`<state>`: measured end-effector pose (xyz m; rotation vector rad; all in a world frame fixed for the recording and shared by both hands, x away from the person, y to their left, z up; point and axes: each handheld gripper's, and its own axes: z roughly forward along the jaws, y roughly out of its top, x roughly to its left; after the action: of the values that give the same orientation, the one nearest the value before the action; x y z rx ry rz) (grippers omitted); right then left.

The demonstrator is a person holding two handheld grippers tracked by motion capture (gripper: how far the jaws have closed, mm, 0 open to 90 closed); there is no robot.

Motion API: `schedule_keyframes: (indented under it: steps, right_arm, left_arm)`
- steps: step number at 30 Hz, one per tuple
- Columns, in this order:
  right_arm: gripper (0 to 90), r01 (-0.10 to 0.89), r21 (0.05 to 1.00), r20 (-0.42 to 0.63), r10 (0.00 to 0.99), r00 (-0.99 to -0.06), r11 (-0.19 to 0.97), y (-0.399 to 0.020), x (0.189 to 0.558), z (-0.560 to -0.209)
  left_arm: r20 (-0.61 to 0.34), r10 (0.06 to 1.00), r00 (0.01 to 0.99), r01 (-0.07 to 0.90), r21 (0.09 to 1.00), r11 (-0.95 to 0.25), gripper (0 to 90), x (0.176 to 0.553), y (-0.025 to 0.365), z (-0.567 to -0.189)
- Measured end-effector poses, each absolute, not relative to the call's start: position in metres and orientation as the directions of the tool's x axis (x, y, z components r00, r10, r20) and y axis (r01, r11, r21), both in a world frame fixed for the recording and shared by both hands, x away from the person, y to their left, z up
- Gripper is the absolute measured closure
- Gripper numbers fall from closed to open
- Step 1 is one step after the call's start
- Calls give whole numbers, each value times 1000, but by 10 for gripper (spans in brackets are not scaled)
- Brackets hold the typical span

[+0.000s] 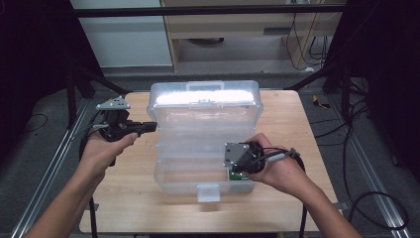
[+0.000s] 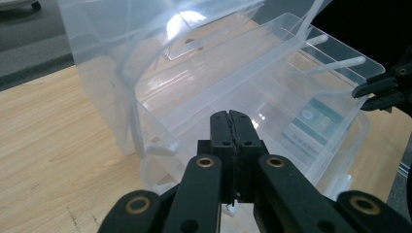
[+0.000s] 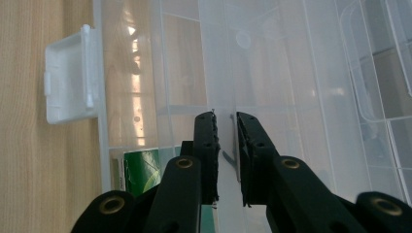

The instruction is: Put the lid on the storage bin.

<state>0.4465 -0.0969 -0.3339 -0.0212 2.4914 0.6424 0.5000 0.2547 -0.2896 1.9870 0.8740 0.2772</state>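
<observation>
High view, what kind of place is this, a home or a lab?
Probably a lab or recording rig, not a home: a bare wooden table stands between metal floor rails, with loose cables and dark frame struts around it.

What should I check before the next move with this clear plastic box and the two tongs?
1. Lid raised: ok. The clear plastic box stands open, its lid tilted back.
2. Left tongs empty: ok. Jaws shut together with nothing between them, just outside the box's near wall.
3. Right tongs on the inner divider: cannot tell. A narrow gap shows between the jaws and the clear wall runs into it; whether the pads press on it is unclear.
4. Green packet out of the way: ok. It lies in the corner compartment beside the right tongs.
5. Front latch free: ok. It hangs loose at the front edge.
</observation>
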Motion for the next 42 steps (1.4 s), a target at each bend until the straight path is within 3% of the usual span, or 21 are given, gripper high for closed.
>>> schedule_keyframes:
  steps: [37,42]
  right_arm:
    - [802,-125,449,-484,123,-866,885,-99,438,-343]
    - [732,-91,473,-455,154,-877,876,-101,437,-346]
  left_arm:
    - [-194,676,711,491,825,-280,897,486,265,-300]
    - [-216,665,715,498,825,-267,896,484,267,-305]
